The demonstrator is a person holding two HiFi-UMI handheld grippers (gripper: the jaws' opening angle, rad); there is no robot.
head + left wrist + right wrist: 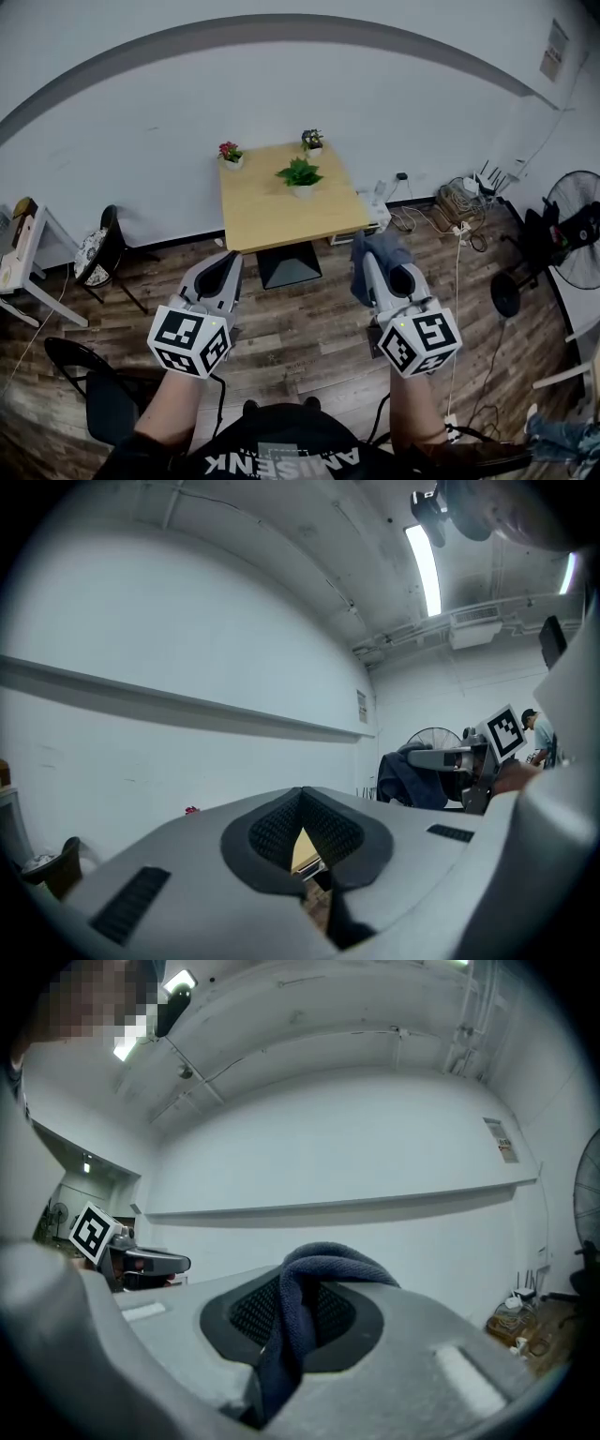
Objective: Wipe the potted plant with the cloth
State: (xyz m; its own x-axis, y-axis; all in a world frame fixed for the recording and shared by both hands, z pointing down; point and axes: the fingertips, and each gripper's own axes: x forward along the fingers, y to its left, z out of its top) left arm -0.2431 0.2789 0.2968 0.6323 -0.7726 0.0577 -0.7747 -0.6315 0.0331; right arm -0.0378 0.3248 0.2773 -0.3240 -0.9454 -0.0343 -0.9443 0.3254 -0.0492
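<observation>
Inventory, placed relative to the wooden table (286,202), which stands against the white wall:

- Containers on the table: we count 3 small white pots.
- Potted plant (300,175): green leaves in a white pot, near the table's middle, toward the wall side.
- Pink-flowered plant (230,153): in a white pot at the table's far left corner.
- Third plant (312,141): in a white pot at the far right corner. We cannot make out its blooms.
- Left gripper (230,261) (305,834): held level on the near side of the table, well apart from it. Its jaws are closed together with nothing between them.
- Right gripper (368,258) (292,1321): held level off the table's near right corner, with its jaws clamped on the cloth.
- Cloth (380,251) (323,1265): dark blue, bunched above the pads and hanging below them, well apart from all 3 pots.
- Floor fan (574,225): well to the table's right.
</observation>
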